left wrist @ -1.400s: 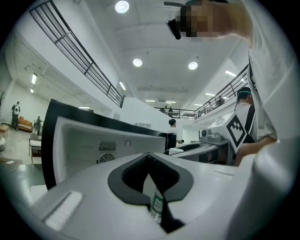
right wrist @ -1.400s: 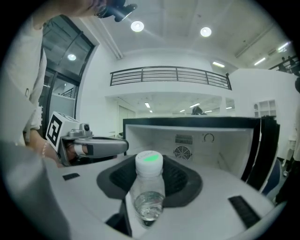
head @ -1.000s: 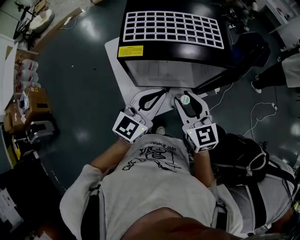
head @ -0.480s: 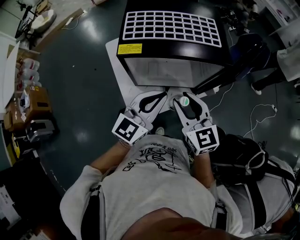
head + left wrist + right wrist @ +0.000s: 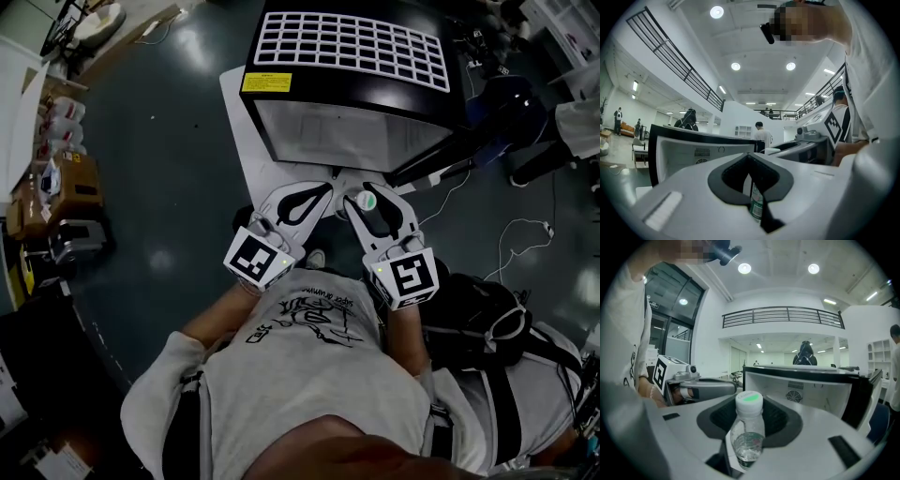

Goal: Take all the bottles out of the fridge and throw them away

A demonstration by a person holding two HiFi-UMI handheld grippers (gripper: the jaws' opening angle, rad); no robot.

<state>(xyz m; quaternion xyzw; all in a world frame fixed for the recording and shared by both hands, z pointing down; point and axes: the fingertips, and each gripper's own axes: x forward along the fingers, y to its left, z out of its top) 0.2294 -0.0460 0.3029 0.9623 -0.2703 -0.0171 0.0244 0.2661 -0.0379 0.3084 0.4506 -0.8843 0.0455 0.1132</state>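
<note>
The right hand-held gripper (image 5: 367,191) clamped a clear bottle (image 5: 748,427) upright, its long axis vertical and white cap pointing up, just before the open fridge (image 5: 347,56). The left hand-held gripper (image 5: 322,187) had its jaws together.

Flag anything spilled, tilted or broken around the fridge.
Nothing stands out. The right gripper holds the bottle cap-up with its cap on, and no spill shows. The fridge stands with its door open and looks undamaged.
</note>
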